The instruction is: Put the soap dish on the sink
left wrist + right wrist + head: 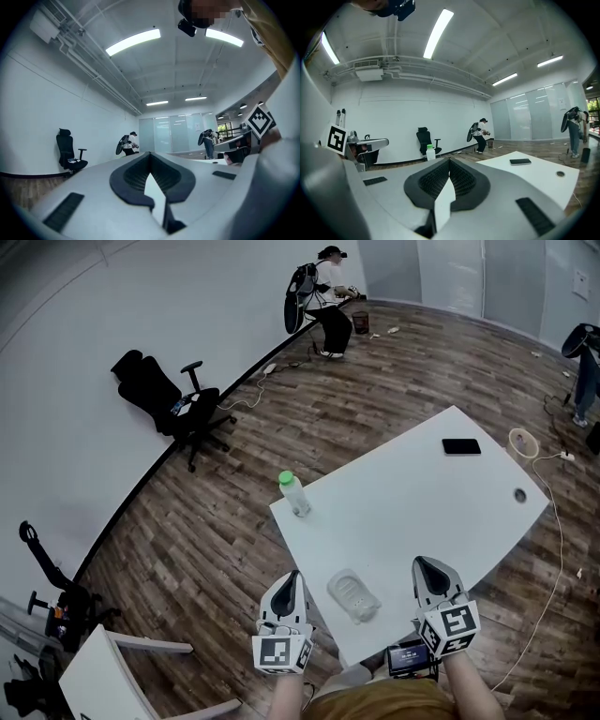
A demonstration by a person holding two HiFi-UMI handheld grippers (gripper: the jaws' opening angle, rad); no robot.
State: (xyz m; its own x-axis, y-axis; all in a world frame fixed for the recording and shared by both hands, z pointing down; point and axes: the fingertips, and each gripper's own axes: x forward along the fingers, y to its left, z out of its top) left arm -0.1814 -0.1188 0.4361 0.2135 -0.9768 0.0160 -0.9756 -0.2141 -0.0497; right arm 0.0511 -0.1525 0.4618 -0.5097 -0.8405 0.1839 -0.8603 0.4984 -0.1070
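Your left gripper (291, 579) and right gripper (425, 568) point forward either side of the soap dish (353, 595), jaws closed and empty

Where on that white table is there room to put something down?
The middle of the table, between bottle, phone and soap dish, is bare, as is the right side round the small hole. The near edge is crowded: the soap dish lies between the left gripper and right gripper.
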